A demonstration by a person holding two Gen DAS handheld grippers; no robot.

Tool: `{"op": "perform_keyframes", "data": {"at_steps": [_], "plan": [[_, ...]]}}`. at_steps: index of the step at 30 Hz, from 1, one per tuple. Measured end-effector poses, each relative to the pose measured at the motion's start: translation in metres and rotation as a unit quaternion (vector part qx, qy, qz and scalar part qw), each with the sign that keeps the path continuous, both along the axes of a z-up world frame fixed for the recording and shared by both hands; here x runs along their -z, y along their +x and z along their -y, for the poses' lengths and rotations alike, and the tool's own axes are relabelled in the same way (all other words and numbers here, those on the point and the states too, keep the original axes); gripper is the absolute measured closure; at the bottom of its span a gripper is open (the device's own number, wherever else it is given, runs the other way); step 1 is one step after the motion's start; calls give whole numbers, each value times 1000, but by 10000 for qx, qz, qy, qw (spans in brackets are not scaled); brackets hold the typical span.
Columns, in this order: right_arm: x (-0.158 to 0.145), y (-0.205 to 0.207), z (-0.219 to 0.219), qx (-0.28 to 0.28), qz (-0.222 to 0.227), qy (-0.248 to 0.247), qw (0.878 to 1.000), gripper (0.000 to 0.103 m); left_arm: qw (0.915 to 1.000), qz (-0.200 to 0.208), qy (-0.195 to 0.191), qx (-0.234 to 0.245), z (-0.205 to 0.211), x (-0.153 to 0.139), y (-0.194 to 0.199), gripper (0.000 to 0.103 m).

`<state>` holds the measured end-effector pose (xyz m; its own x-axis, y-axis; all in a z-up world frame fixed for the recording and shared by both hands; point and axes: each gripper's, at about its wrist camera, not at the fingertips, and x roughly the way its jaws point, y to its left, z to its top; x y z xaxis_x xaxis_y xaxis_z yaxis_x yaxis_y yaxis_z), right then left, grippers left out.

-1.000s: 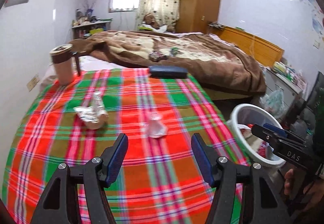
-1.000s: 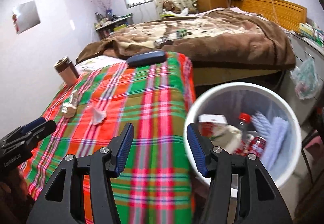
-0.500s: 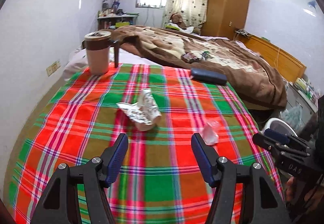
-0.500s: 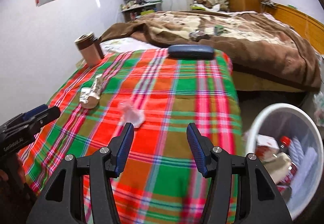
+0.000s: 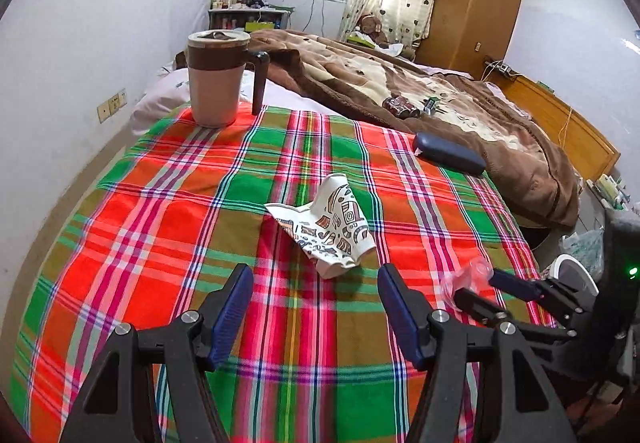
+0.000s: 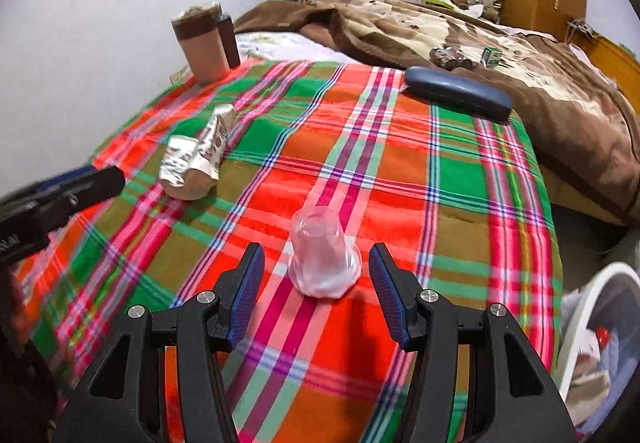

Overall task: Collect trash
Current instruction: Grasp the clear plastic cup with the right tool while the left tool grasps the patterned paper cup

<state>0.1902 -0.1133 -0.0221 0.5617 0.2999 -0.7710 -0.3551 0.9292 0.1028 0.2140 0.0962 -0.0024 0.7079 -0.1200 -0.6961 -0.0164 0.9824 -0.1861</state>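
A crushed, patterned paper cup (image 5: 330, 227) lies on the plaid cloth (image 5: 160, 227), just ahead of my left gripper (image 5: 316, 283), which is open and holds nothing. The same paper cup (image 6: 196, 159) shows at the left of the right wrist view. A squashed clear plastic cup (image 6: 322, 257) stands upside down on the plaid cloth (image 6: 460, 203), between and slightly beyond the tips of my right gripper (image 6: 316, 267); the jaws are open and apart from it. In the left wrist view, the clear cup (image 5: 468, 275) sits by the right gripper's fingers (image 5: 516, 285).
A tall brown-banded mug (image 5: 218, 79) stands at the far left corner. A dark blue case (image 5: 448, 154) lies at the cloth's far right edge. Behind is a bed with a brown blanket (image 5: 420, 99). A white bin (image 6: 596, 327) with trash stands on the floor at right.
Both grippers swung left, from the bin side onto the cloth. The paper cup now lies before the left gripper, the clear cup between the right gripper's tips. Neither jaw opening changed.
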Motion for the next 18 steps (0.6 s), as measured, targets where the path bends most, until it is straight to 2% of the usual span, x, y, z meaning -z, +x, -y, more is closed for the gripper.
{"op": "perform_keyframes", "data": {"at_steps": [7,10,11,12,13,14,15,18], "plan": [[7,10,2,148,-150,144,9997,47,9999,-79,13,81,4,6,18,38],[7,11,1,211,-117,180,9995,47,9998,-127,-95,80,5,9,26,28],[6,11,0,217,-99,186,9995,48,9998,-137,-112,73,6,9,30,28],[6,10,-1,223,-63,217,9995,53,9998,-146,-112,67,7,10,32,28],[6,11,-1,237,-59,231,9994,62,9998,-171,-104,61,9,11,34,28],[7,10,-2,276,-79,235,9993,66,9997,-209,-94,39,10,12,38,28],[8,9,-1,321,-82,253,9991,69,9997,-220,-88,28,11,13,40,28],[8,10,2,378,-80,361,9986,69,9995,-286,-73,53,16,17,48,28]]}}
